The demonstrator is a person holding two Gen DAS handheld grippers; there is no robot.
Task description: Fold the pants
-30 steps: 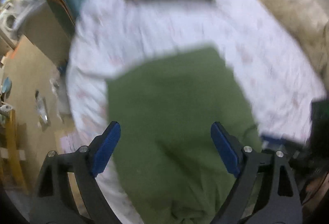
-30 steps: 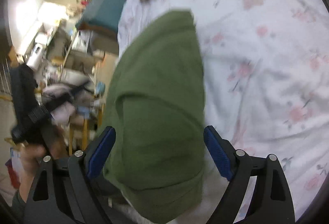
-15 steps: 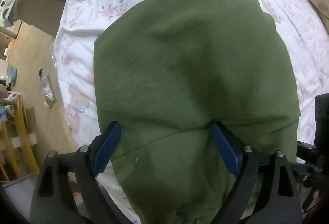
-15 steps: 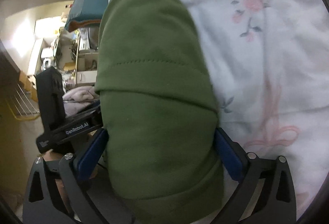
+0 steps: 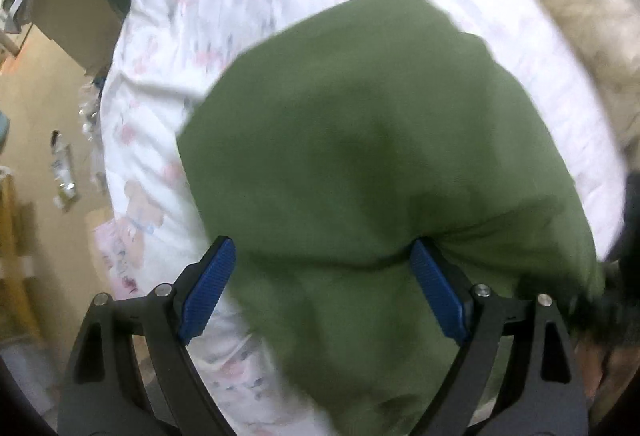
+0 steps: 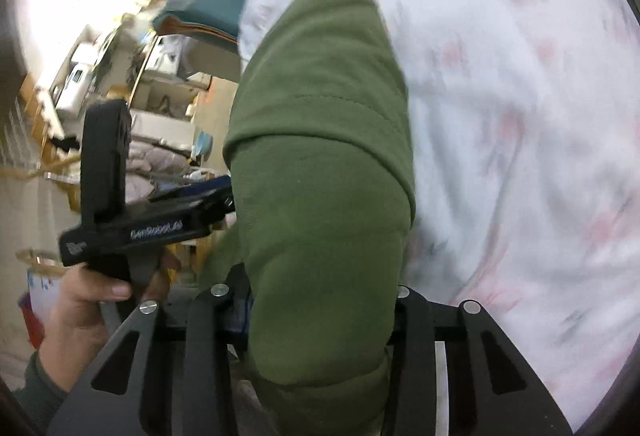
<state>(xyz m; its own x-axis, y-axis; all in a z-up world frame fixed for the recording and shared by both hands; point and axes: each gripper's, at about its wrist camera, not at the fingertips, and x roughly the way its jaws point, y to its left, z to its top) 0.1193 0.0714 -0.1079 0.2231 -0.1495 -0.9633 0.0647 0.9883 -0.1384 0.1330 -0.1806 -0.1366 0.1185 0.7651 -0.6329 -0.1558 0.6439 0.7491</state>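
Your right tongs (image 6: 320, 316) just closed onto the green pants (image 6: 320, 164) near the bed's (image 6: 520, 116) edge, left tongs (image 5: 322, 284) wide apart.

A bed (image 5: 168, 48) with a white, pink-flowered sheet fills most of the view. Beside the bed lies a tan floor (image 5: 44, 108) strewn with small litter. A teal cushion (image 6: 216, 0) sits at the bed's corner. Beyond it, cluttered shelves (image 6: 160, 76) stand under a bright glare (image 6: 52, 8) on the wall.
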